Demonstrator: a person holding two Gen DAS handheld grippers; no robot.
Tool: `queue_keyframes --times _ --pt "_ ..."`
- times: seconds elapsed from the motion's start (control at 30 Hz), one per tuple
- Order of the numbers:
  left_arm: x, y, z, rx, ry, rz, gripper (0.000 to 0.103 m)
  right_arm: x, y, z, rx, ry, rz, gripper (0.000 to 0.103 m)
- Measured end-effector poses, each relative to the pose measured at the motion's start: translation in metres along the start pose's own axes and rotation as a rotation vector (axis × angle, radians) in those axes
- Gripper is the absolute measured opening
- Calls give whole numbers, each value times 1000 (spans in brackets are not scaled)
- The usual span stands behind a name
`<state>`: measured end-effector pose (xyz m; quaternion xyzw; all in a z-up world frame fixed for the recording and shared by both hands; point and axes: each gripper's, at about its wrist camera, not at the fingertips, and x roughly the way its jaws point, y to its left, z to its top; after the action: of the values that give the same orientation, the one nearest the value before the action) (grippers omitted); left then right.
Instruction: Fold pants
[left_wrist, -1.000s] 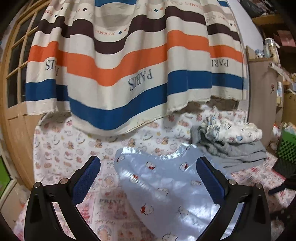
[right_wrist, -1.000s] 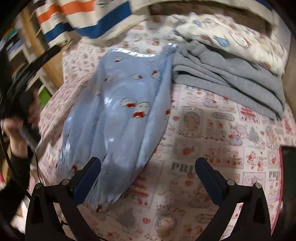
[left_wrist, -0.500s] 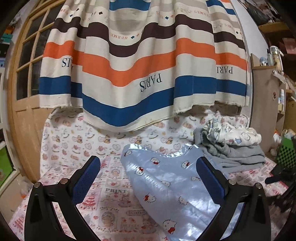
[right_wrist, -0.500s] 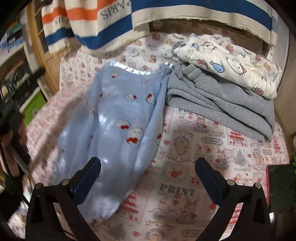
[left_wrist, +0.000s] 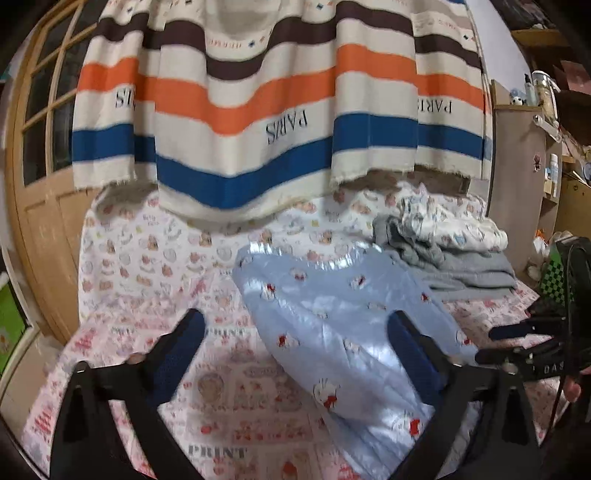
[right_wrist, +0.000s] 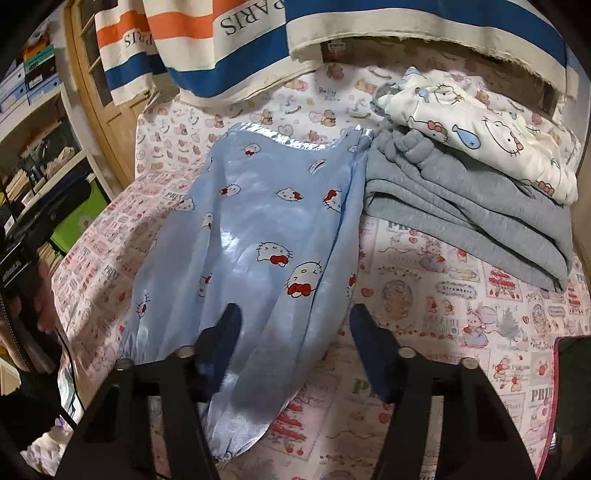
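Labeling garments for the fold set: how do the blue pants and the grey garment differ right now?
The blue pants are shiny, cat-printed and spread out flat; the grey garment is matte, plain and already folded. The grey garment carries a white printed garment on top; the blue pants carry nothing. Both lie side by side on the printed sheet.

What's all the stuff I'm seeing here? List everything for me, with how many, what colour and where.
Pants: one, shiny light blue with cat faces, flat on the sheet, waistband at the far end.
Grey garment: one, folded, right of the pants, touching them.
White garment: one, cat and fish print, on top of the grey one.
Sheet: one, white and pink cartoon print, under everything.
Striped cloth: one, cream with brown, orange and blue bands, hanging behind.
Door: one, wooden, far left.
Shelves: left side, holding boxes and books.
Left gripper: black, blue pads, open above the sheet and pants.
Right gripper: same, open over the pants' lower part.
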<state>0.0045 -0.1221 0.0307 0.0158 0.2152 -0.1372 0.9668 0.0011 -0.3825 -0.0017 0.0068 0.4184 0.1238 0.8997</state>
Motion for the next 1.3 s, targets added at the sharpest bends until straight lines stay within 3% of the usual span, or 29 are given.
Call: queue_keyframes --times 0.2,0.4,0.57,0.77,0.93,0.97,1.0,1.03,1.2,1.3 --pt "-1 -6 -29 0 121 -46 51 -17 13 -17 -2 -81 34 56" --pt "2 -16 -55 -31 181 -50 50 -29 23 -38 45 -215 -12 55" --pt "4 -23 -77 -134 292 -138 50 -39 29 -63 109 -306 -38 55" --pt "6 -40 -91 -145 325 -176 50 -41 26 -83 160 -326 -65 55" --pt "7 -40 -92 -171 302 -161 50 -35 13 -91 228 -308 -23 55" --pt "6 -41 -93 -169 295 -167 41 -34 14 -92 228 -306 -22 53" --pt "5 -41 -93 -163 278 -171 13 -32 15 -93 226 -304 -20 48" --pt "3 -42 -93 -153 265 -161 1 -30 16 -93 223 -299 -18 46" --pt "-16 -34 -88 -145 174 -101 1 -23 23 -96 213 -298 -2 32" --pt "-24 -28 -87 -125 157 -70 1 -19 26 -97 220 -295 9 31"
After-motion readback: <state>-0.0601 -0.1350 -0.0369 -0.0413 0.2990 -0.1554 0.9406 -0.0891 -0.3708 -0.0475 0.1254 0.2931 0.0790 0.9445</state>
